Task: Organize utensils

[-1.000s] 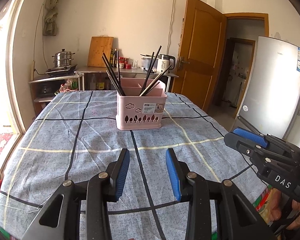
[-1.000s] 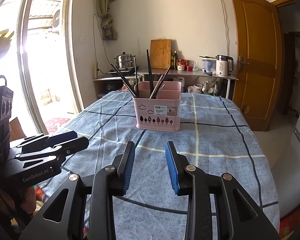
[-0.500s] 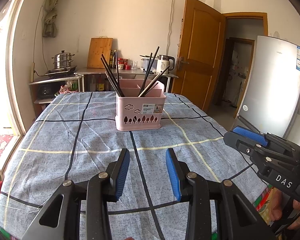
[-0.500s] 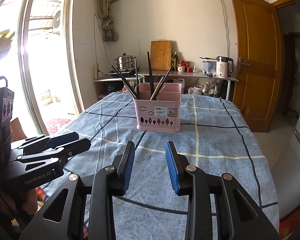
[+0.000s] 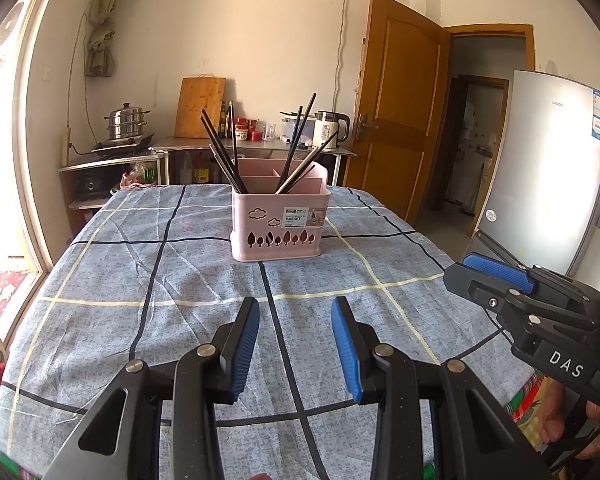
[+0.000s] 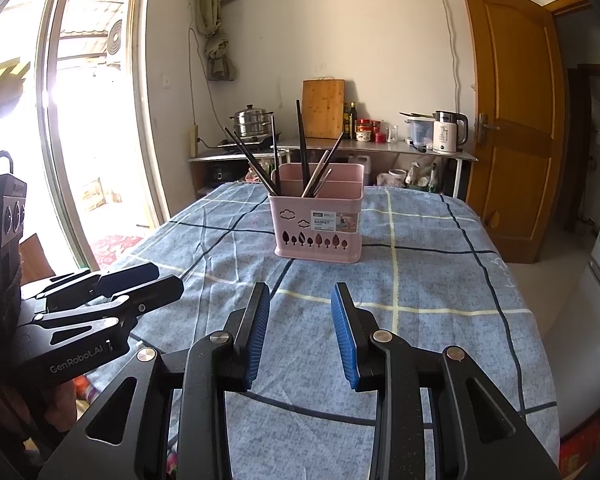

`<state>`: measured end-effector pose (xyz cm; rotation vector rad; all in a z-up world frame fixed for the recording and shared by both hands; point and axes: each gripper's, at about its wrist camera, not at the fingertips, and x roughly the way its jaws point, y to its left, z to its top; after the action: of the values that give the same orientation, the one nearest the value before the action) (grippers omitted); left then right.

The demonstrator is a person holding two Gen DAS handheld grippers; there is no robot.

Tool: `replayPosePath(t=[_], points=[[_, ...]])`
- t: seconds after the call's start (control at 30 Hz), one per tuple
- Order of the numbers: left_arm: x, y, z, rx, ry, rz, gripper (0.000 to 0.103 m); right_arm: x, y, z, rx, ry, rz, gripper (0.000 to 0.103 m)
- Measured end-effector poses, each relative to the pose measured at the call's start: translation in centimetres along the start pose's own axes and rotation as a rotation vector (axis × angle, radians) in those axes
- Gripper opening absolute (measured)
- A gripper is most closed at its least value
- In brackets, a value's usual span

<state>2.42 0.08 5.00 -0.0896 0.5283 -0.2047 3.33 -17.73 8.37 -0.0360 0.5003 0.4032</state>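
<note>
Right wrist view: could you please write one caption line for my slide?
Open right gripper and left gripper above a checked tablecloth, facing a pink basket of dark chopsticks.

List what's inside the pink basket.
The pink basket holds dark chopsticks leaning in its front compartments, split by dividers. Their lower ends and the basket floor are hidden by its walls.

White plastered walls [image 5: 260,40], scuffed in places. Left, a tall sliding glass door [image 6: 80,120] flooded with hard daylight. Against the back wall, a steel counter [image 5: 256,146] bearing a stacked steamer pot [image 5: 125,122], a leaning bamboo cutting board [image 5: 199,107], bottles and jars, a white electric kettle [image 5: 329,129]. Right, an open wooden door [image 5: 396,112] and a silver fridge [image 5: 548,168]. Up front, a table under a blue checked cloth [image 5: 140,280].
</note>
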Motion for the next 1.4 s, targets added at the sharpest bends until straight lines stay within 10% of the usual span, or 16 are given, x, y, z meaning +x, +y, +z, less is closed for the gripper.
replayPosePath(t=[1.4], points=[[-0.62,-0.23,-0.31,0.006,-0.014,0.004,0.037,0.30,0.41,-0.57,-0.003,0.006,0.002,0.033]])
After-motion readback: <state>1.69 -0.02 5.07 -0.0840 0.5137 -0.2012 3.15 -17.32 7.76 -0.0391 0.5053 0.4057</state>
